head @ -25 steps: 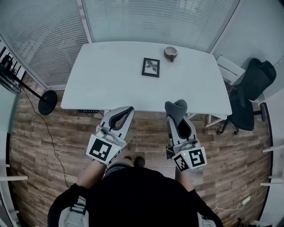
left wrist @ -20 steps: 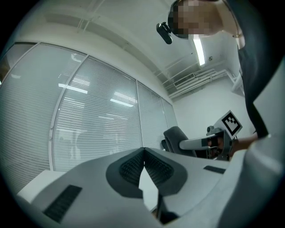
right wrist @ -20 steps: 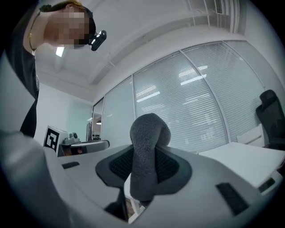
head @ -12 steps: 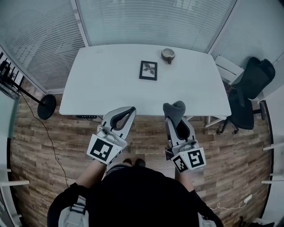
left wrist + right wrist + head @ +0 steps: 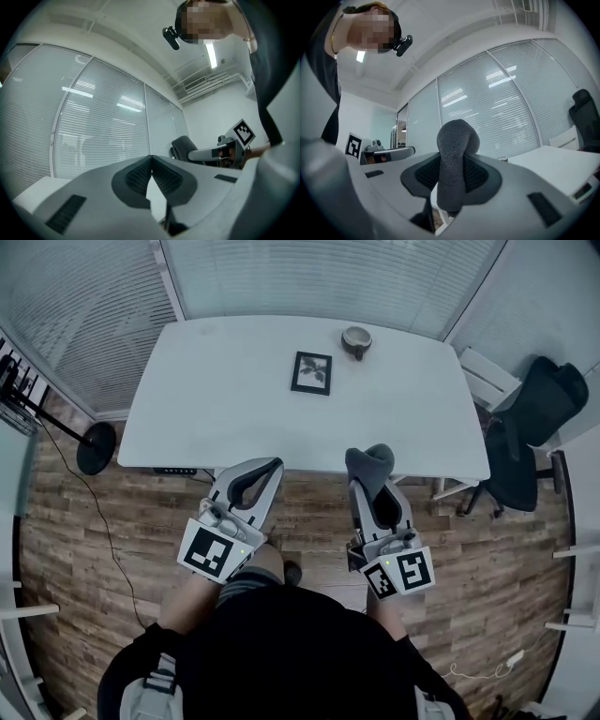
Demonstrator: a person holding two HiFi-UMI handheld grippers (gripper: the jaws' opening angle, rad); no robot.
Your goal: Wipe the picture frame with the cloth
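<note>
The white table (image 5: 216, 399) filled the upper half of the head view, and the person stood back from its near edge over the wooden floor (image 5: 103, 540). The work therefore looked to be at the approach step, with no wiping begun. Both tools were held roughly level and short of the table's edge. The left gripper (image 5: 272, 468) had its jaws pressed together on nothing, while the right gripper (image 5: 372, 480) pinched a folded grey cloth (image 5: 369, 459) that bulged out above its jaws. The picture frame (image 5: 311, 372) appeared to lie flat toward the far middle of the table, well apart from both tools, with a small round bowl (image 5: 356, 337) near its far right corner. The next move probably called for stepping in, carrying the cloth out over the table and lowering it onto the frame's face, perhaps with the left gripper steadying an edge (a light frame would likely slide under a wipe). Only the head view showed the frame, the bowl and the table top. The gripper views looked instead at slatted window blinds (image 5: 103, 131) and ceiling. They did show close detail: the right gripper's ribbed pads (image 5: 477, 176) clamped on the fabric, and the left gripper's pads (image 5: 137, 178) meeting at the tips.
</note>
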